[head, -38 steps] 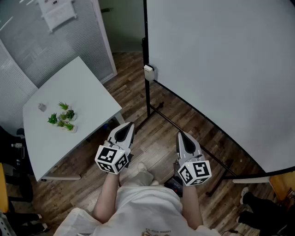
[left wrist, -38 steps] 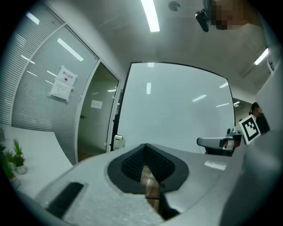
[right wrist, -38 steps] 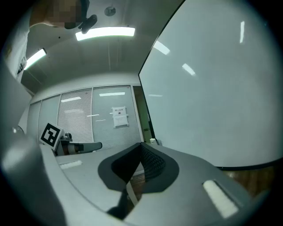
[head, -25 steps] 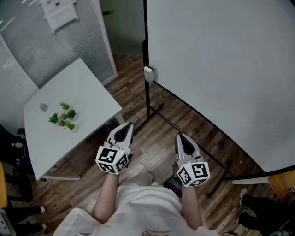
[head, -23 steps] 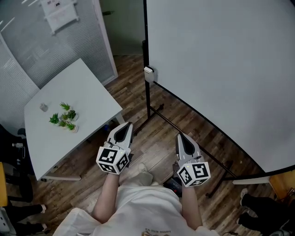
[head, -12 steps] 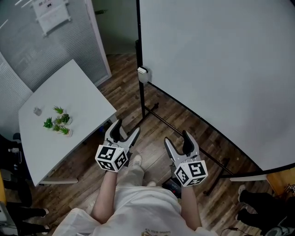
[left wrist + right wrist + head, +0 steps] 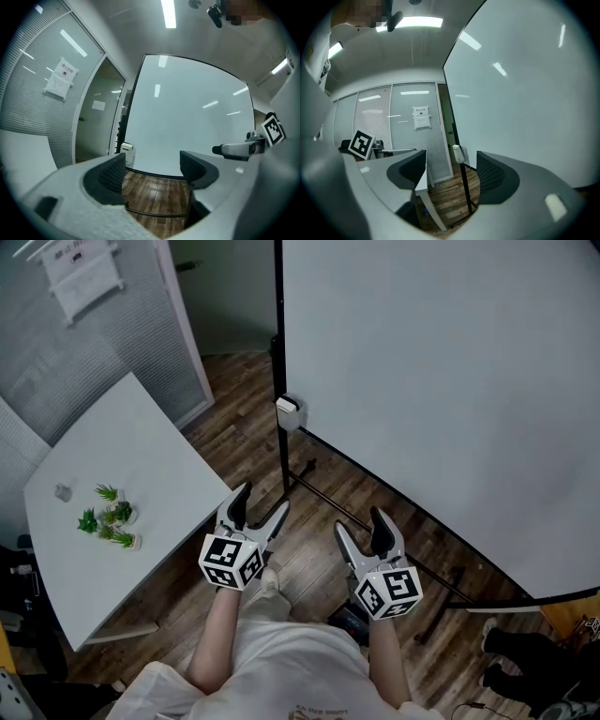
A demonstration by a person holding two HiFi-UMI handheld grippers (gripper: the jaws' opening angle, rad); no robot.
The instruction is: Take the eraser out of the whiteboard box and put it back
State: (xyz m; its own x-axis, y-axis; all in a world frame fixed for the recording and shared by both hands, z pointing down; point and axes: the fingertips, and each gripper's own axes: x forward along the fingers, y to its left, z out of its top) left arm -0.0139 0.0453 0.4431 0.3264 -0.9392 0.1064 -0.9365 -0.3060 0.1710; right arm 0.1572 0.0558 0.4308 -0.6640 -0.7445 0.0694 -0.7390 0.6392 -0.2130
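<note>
Both grippers are hanging low in the head view, out in front of the person, over the wooden floor (image 7: 239, 404). The left gripper (image 7: 260, 502) is sitting at lower centre-left, released. Its jaws have just been opening and are standing wide apart. In the left gripper view only floorboards and the foot of the whiteboard (image 7: 441, 381) are showing through the gap, with nothing gripped.

The right gripper (image 7: 359, 522), just right of it, is matching that. Its jaws have also just been opening and are spread wide, with the black post (image 7: 278, 334) and floor showing between them and no pad touching anything.

The whiteboard box (image 7: 289, 412) is sitting well apart from both, above them at the frame's centre. It is a small white box fixed to the black post at the board's lower left corner. The eraser is not showing as a separate thing from here, and I cannot tell whether it is lying inside the box.

Off to the left, a white table (image 7: 159, 446) is carrying a small cluster of green plants (image 7: 108, 519).
</note>
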